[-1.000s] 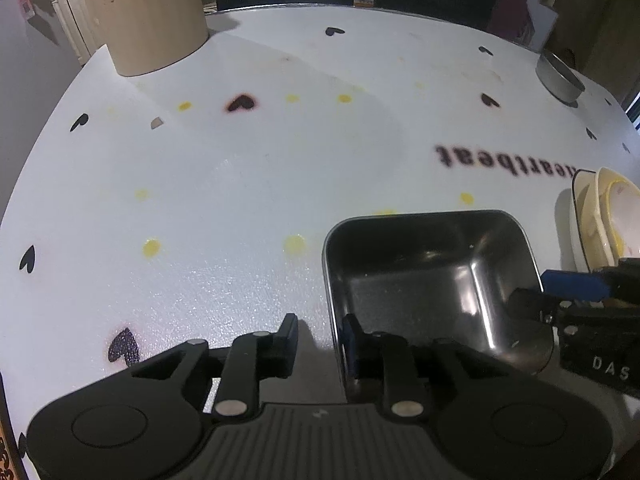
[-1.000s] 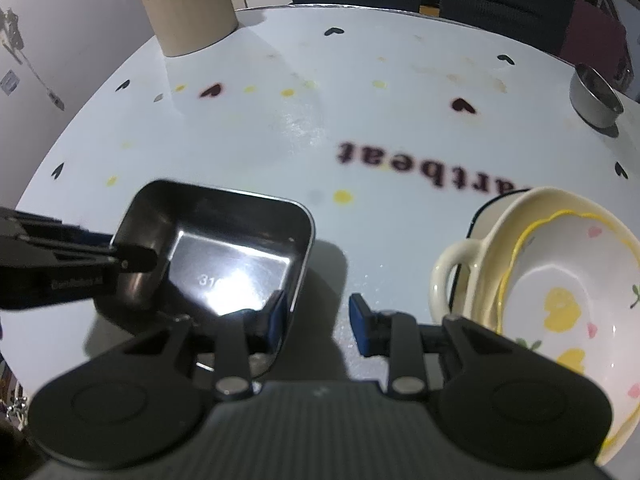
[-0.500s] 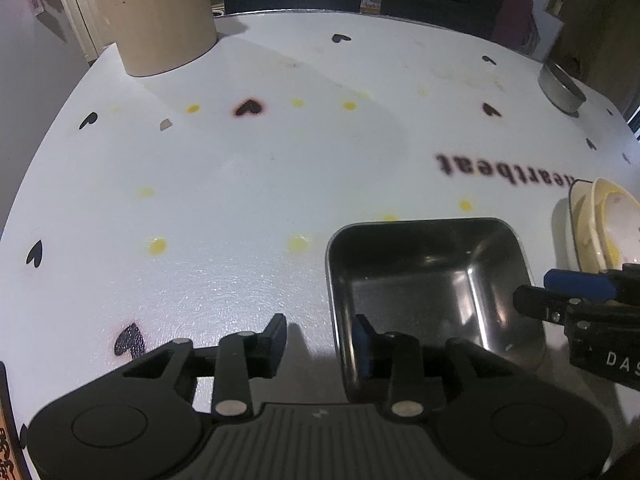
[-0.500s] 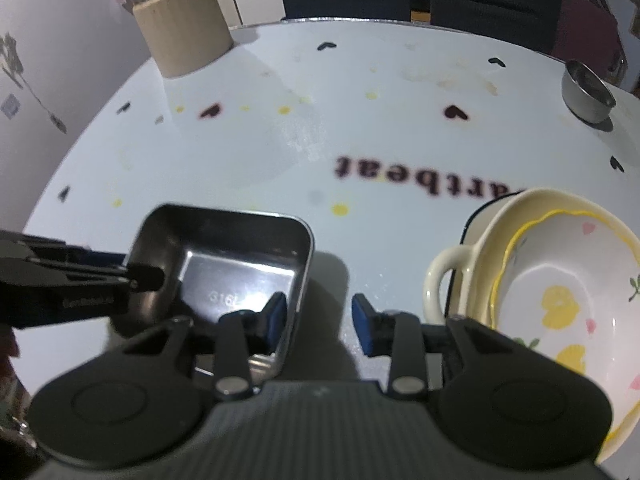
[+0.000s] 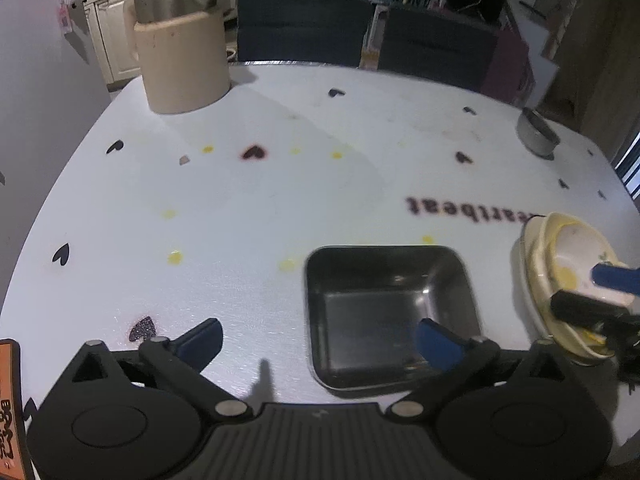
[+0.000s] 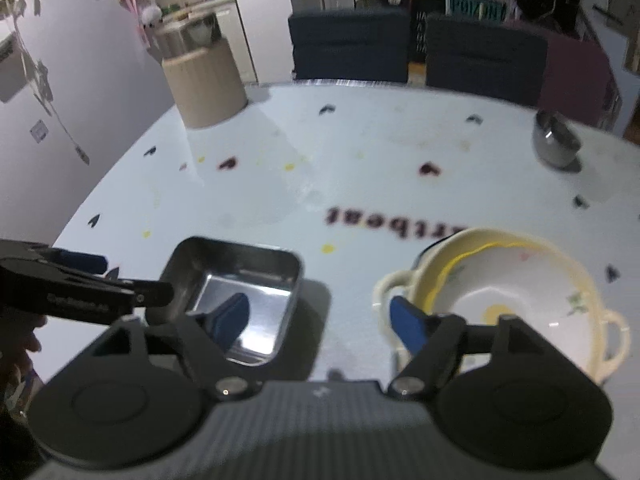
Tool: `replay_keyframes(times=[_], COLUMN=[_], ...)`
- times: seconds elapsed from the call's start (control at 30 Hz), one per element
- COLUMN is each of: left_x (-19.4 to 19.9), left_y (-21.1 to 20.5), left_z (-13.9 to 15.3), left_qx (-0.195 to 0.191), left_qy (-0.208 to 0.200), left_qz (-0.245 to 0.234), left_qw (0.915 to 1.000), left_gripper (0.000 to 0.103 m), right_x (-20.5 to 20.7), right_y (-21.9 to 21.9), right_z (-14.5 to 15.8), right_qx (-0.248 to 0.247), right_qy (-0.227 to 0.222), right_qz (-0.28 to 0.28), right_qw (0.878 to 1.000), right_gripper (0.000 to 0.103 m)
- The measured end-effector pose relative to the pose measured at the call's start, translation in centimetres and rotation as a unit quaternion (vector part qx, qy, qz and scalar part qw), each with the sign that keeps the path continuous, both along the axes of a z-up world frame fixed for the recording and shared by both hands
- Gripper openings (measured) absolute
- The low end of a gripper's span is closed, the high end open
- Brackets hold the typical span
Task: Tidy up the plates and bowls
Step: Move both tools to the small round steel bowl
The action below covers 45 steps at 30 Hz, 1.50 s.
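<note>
A rectangular steel tray sits flat on the white tablecloth. My left gripper hovers above the tray's left wall. Its jaws are opening wide and neither pad touches metal. In the right wrist view the same tray lies at lower left. My right gripper is opening over the tray's right wall, gripping nothing. Right of it stands a cream two-handled bowl with a flowered, yellow-rimmed bowl nested inside. Each gripper shows in the other's view: the right gripper and the left gripper.
A beige canister holding a metal pot stands at the back left. A small steel bowl sits at the far right edge. Dark chairs line the far side. An orange packet pokes in at lower left.
Both grippers' jaws, narrow around the tray's side walls before, have spread wide. Both grippers rose and drew back, and the tray stays on the table.
</note>
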State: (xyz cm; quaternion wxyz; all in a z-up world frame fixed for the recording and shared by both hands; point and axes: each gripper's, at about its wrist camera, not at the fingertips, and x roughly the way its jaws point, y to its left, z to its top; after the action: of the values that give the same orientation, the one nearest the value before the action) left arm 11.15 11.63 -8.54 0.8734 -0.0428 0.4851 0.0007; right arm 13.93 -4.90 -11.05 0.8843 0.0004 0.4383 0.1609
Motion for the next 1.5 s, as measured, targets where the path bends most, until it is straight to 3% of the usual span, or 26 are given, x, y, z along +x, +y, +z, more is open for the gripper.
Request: replay_keyframes(times=[0.23, 0.47, 0.6, 0.73, 0.97, 1.2, 1.37, 1.5], left_x=[-1.0, 0.9, 3.1, 6.3, 14.4, 22.5, 27.8, 31.6], left_y=[-4.0, -10.0, -13.7, -17.7, -22.8, -26.6, -28.4, -29.7], left_z=[2.6, 4.8, 5.7, 6.3, 6.0, 3.9, 3.0, 1.9], left_qx=[0.0, -0.029, -0.054, -0.052, -0.072, -0.073, -0.054, -0.035], left_qy=[-0.049, -0.086, -0.095, -0.103, -0.122, -0.126, -0.132, -0.133], left_qz=[-0.034, -0.071, -0.092, -0.111, -0.117, -0.128, -0.142, -0.164], left_qw=[0.9982, 0.9934, 0.9897, 0.987, 0.9829, 0.981, 0.9795, 0.9768], left_gripper=[0.103, 0.103, 0.103, 0.103, 0.103, 0.097, 0.088, 0.083], right_x=[-2.7, -4.4, -3.1, -0.5, 6.1, 13.7, 18.3, 21.4], right_y=[-6.5, -13.8, -18.3, -22.8, -27.4, -29.2, -30.4, -30.2], right_z=[3.1, 5.1, 5.8, 5.6, 3.2, -0.2, -4.2, -7.0], right_qx=[0.002, 0.002, -0.004, 0.015, 0.021, 0.105, 0.199, 0.241], right_qy=[-0.058, -0.092, -0.116, -0.128, -0.124, -0.093, -0.041, -0.012], right_qz=[-0.04, -0.107, -0.149, -0.205, -0.27, -0.288, -0.331, -0.347], right_qw=[0.997, 0.99, 0.982, 0.97, 0.955, 0.947, 0.922, 0.906], right_gripper=[0.102, 0.103, 0.103, 0.103, 0.103, 0.101, 0.079, 0.07])
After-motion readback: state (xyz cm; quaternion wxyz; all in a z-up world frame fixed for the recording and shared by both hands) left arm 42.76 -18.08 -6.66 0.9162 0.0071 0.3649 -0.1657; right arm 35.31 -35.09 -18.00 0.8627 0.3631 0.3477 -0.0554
